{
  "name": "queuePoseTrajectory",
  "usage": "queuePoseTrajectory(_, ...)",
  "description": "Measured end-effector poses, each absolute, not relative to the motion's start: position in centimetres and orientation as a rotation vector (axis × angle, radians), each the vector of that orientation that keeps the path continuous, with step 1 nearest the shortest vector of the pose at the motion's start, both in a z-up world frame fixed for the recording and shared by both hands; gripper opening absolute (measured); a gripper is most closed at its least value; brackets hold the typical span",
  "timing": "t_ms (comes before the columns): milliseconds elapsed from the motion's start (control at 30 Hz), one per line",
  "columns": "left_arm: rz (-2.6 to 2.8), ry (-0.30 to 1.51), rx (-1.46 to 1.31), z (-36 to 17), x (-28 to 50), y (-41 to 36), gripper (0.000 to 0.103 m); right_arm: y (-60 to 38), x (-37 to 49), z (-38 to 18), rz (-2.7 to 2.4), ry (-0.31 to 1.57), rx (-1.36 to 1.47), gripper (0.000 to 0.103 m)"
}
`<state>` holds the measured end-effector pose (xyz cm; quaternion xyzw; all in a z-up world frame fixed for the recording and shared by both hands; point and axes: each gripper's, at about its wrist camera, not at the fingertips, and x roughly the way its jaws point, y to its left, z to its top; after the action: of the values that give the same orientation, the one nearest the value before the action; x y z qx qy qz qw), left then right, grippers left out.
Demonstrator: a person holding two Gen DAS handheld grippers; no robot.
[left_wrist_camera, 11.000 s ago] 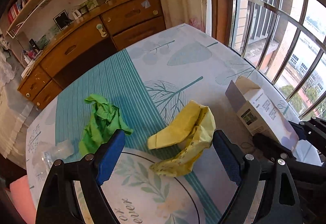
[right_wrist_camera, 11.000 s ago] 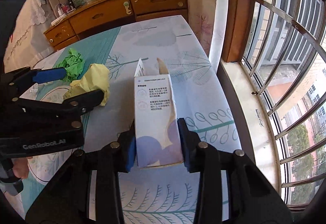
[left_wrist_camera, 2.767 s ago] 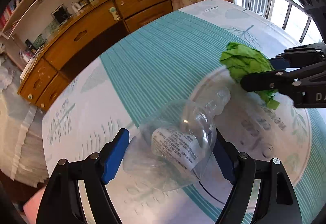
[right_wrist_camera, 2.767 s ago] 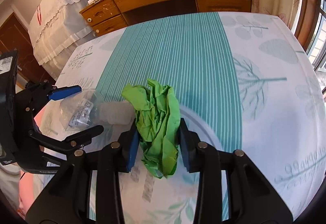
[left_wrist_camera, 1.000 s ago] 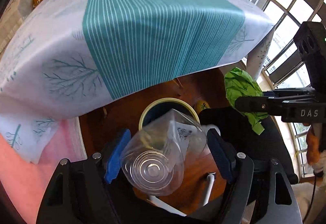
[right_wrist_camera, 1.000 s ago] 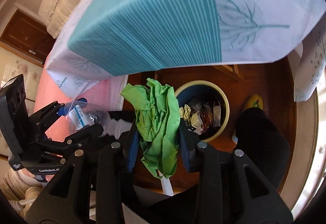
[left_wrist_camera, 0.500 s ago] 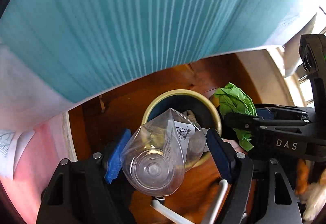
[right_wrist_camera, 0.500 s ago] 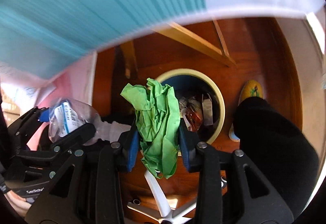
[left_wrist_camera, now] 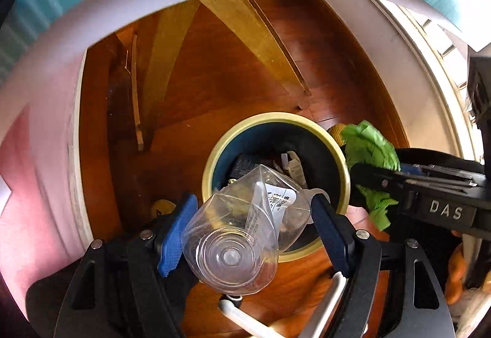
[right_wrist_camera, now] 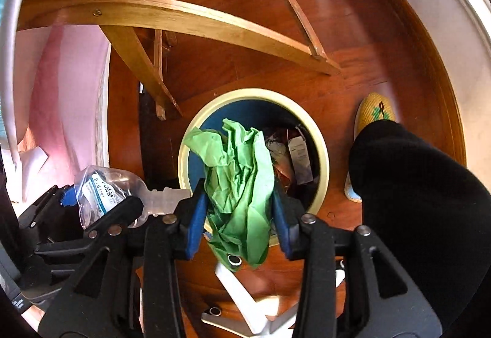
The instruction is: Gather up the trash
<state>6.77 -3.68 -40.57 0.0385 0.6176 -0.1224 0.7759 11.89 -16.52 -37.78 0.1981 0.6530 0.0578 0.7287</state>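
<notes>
While the left wrist view looks down at the clear plastic bottle (left_wrist_camera: 236,233) clamped base-first between the left gripper (left_wrist_camera: 254,227) and its blue pads, only the right wrist view shows the bottle's label side on and a yellow slipper (right_wrist_camera: 373,114) on the wooden floor (right_wrist_camera: 337,83). Both hang over the round bin (right_wrist_camera: 322,153) (yellow rim, blue inside), with trash already in it. Over its mouth, the right gripper (right_wrist_camera: 237,212) has its jaws opening, 2 pads beside the crumpled green paper (right_wrist_camera: 239,181) between them. Wooden table legs (right_wrist_camera: 172,18) cross above; a black trouser leg (right_wrist_camera: 414,200) blocks the right.
</notes>
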Motion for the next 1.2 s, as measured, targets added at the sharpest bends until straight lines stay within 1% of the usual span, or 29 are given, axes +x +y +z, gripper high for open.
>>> queuePoseTrajectory(133, -0.262, 1.361, 0.05, -40.6, 7.9, -3.0, 0.077, -17.0, 12.1, -38.4, 0.119, 1.463, 0.46, 0.056)
queuePoseTrajectory(167, -0.259, 1.372, 0.038, -40.8, 8.0, -2.9, 0.077, -17.1, 12.1, -38.4, 0.117, 1.46, 0.46, 0.059)
queuePoseTrajectory(267, -0.254, 1.4, 0.012, -41.1, 8.6, -2.6, 0.078, -17.0, 12.0, -38.1, 0.107, 1.455, 0.451, 0.062)
queuePoseTrajectory(300, -0.25, 1.402, 0.01, -41.1, 8.9, -2.5, 0.083, -17.0, 12.0, -38.1, 0.104, 1.456, 0.447, 0.062)
queuePoseTrajectory(333, -0.245, 1.404, 0.006, -41.2, 8.9, -2.4, 0.09, -17.0, 11.9, -38.0, 0.101, 1.456, 0.444, 0.064)
queuePoseTrajectory(367, -0.247, 1.406, -0.002, -41.2, 8.9, -2.4, 0.092, -16.9, 11.9, -37.8, 0.095, 1.455, 0.439, 0.066)
queuePoseTrajectory(600, -0.251, 1.395, -0.005, -40.8, 8.4, -2.8, 0.095, -16.6, 11.8, -37.4, 0.081, 1.441, 0.388, 0.069)
queuePoseTrajectory(1200, -0.21, 1.388, -0.01, -40.2, 8.2, -1.9, 0.095, -16.1, 11.8, -36.5, 0.078, 1.412, 0.317, 0.073)
